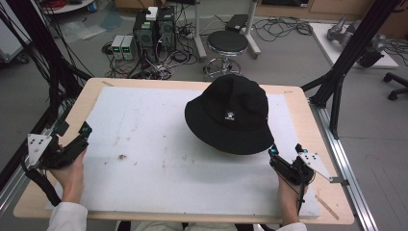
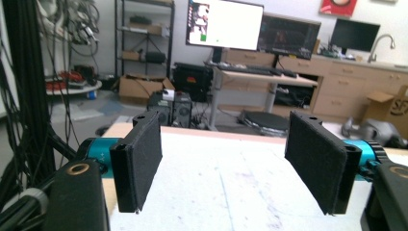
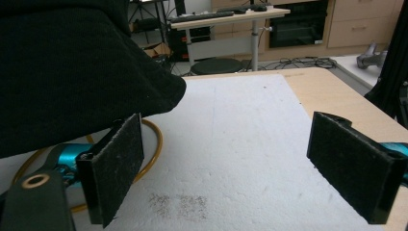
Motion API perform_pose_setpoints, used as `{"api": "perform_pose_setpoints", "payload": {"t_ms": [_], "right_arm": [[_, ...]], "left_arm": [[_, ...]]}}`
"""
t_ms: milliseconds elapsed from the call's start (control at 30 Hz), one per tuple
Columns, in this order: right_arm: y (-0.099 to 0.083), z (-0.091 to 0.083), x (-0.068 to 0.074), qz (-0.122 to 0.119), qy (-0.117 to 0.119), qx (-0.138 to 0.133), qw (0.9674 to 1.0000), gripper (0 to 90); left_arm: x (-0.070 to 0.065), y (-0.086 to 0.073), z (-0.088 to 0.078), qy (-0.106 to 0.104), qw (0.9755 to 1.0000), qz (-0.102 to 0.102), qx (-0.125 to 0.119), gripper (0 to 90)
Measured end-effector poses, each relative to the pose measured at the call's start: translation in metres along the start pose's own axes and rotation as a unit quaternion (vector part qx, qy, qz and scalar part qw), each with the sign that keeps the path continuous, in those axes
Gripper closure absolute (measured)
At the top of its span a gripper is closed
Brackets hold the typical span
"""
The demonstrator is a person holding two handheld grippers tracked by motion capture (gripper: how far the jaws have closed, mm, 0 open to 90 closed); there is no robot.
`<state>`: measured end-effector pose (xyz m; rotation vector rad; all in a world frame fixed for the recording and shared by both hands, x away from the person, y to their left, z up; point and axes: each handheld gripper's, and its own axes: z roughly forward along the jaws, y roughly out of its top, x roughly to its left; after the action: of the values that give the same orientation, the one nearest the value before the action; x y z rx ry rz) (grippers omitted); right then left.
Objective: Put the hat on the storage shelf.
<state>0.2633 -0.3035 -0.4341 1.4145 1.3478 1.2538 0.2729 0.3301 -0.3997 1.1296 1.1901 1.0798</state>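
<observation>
Both tongs, left (image 1: 72,137) and right (image 1: 285,155), gape wide and empty, so the approach seems underway; next, the right likely pinches the black bucket hat's (image 1: 230,114) near brim.

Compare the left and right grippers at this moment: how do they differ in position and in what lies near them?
The left gripper sits at the table's left edge over bare white mat, far from the black hat. The right gripper sits just below the hat's brim, with a yellow ring by its jaws. Both are open and hold nothing.

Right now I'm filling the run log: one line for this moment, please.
left gripper open, idle | right gripper open beside hat brim | black bucket hat on white mat, over yellow ring
</observation>
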Motion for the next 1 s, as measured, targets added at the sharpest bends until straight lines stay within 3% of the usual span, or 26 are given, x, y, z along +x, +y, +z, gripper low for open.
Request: {"api": "perform_pose_setpoints", "payload": {"t_ms": [267,400,533,733,1000], "right_arm": [[0.001,-0.001,-0.001,0.005,0.002,-0.001,1.0,12.2],[0.001,-0.001,-0.001,0.008,0.004,-0.002,1.0,12.2],[0.001,0.0,-0.001,0.008,0.006,-0.005,0.9999,12.2],[0.001,0.0,-0.002,0.01,0.004,-0.002,0.9999,12.2],[0.001,0.001,-0.002,0.012,0.005,0.002,0.9999,12.2]], "left_arm": [[0.003,-0.017,-0.007,0.027,0.9993,0.022,0.014,29.5],[0.001,-0.029,-0.009,0.026,0.9986,0.038,0.025,28.6],[-0.001,-0.037,-0.008,0.018,0.9985,0.033,0.041,27.2],[-0.002,-0.036,-0.008,0.015,0.9988,0.03,0.037,27.1],[0.002,-0.038,-0.004,0.017,0.9984,0.013,0.053,26.7]]}}
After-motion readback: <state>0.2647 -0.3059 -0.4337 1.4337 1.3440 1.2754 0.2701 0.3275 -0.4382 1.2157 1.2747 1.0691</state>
